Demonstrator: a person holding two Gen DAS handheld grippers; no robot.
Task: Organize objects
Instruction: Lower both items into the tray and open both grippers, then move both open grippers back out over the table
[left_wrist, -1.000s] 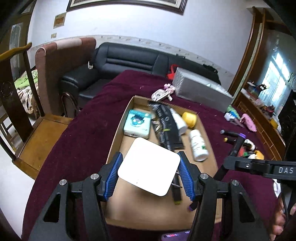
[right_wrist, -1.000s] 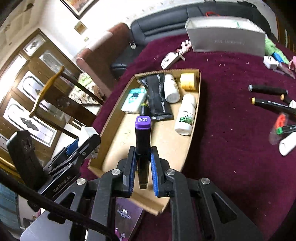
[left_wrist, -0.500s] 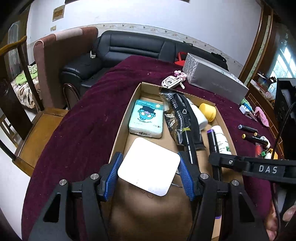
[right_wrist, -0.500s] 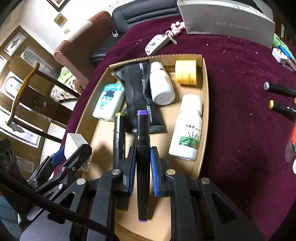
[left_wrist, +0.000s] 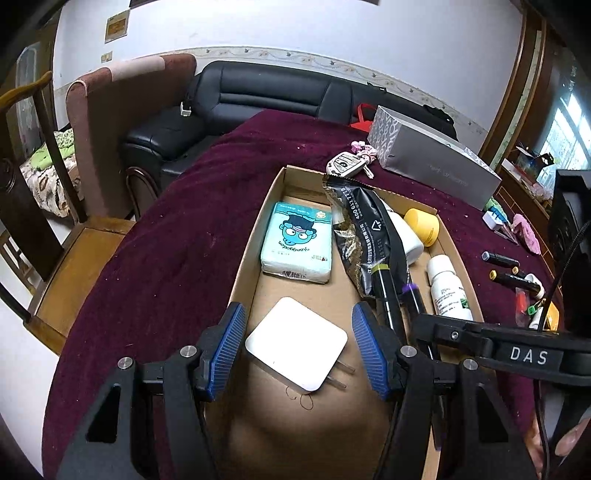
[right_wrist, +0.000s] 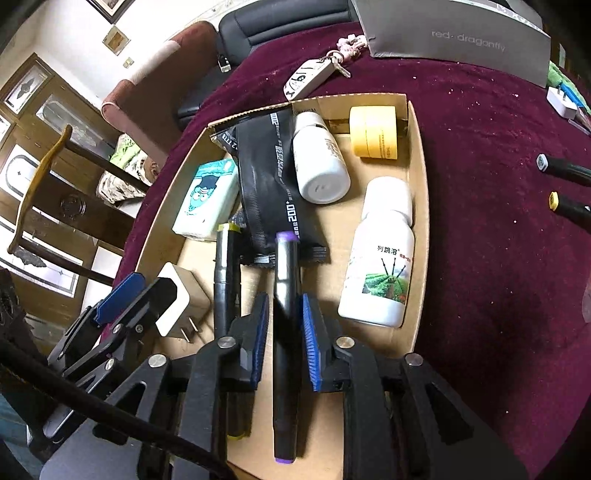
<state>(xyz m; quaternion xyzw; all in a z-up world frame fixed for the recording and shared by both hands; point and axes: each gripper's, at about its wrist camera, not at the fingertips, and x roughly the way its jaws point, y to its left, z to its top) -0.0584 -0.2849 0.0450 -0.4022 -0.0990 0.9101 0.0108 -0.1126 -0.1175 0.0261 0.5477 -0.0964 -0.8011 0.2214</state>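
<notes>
Where bottles (right_wrist: 380, 258) lie, the box (right_wrist: 419, 206) holds markers (right_wrist: 284, 314).

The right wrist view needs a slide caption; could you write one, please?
Right gripper open around a purple-capped marker lying in the cardboard tray.

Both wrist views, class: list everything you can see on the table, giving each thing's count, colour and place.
cardboard tray: one, brown, mid-table.
tissue pack: one, teal, tray left.
black pouch: one, tray middle.
bottles: two, white, tray right.
yellow jar: one, tray far corner.
charger: one, white, tray near end.
purple-capped marker: one, black, in tray.
yellow-capped marker: one, black, beside it.
key fob: one, white, beyond tray.
grey box: one, far edge.
left gripper: open around charger.
right gripper: open around purple-capped marker.
</notes>
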